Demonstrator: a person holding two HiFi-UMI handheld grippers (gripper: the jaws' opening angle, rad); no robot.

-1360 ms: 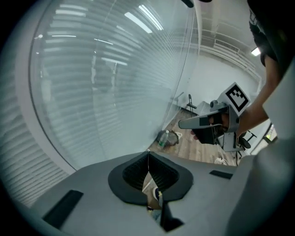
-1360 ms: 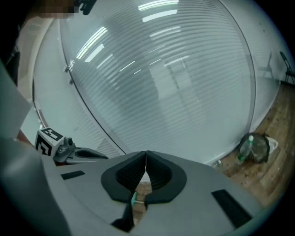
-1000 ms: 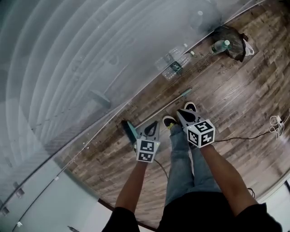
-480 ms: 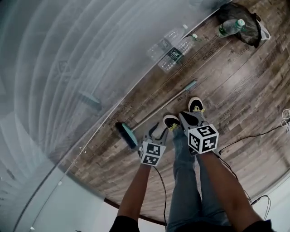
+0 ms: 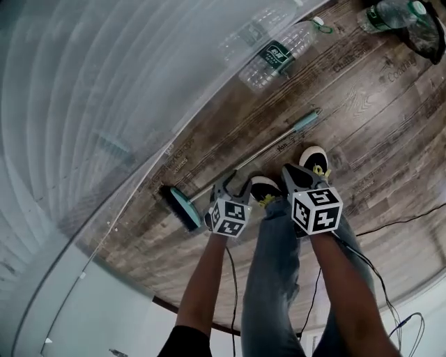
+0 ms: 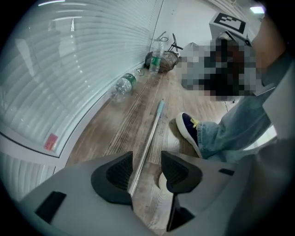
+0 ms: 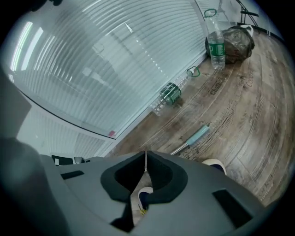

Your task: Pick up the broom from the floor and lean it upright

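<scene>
The broom lies flat on the wooden floor beside the glass wall. Its teal head [image 5: 182,210] is at the left, and a thin metal handle [image 5: 261,150] runs to a teal grip [image 5: 306,120]. My left gripper [image 5: 235,186] hangs low over the handle near the head end. In the left gripper view its jaws [image 6: 146,161] are opening; the handle [image 6: 150,133] runs between the pads, and they do not press on it. My right gripper [image 5: 288,170] hovers over the person's shoes, shut [image 7: 145,156] with nothing in it. The teal grip [image 7: 198,135] lies ahead of it.
Two plastic bottles [image 5: 268,59] lie by the foot of the glass wall. An upright bottle and a dark bag [image 5: 401,17] stand at the far right. The person's shoes [image 5: 315,159] stand next to the handle. Cables [image 5: 390,223] trail across the floor behind.
Both grippers have dropped towards the floor and the view has sunk with them. The left jaws, shut before, now stand apart around the broom handle. The right gripper stays shut.
</scene>
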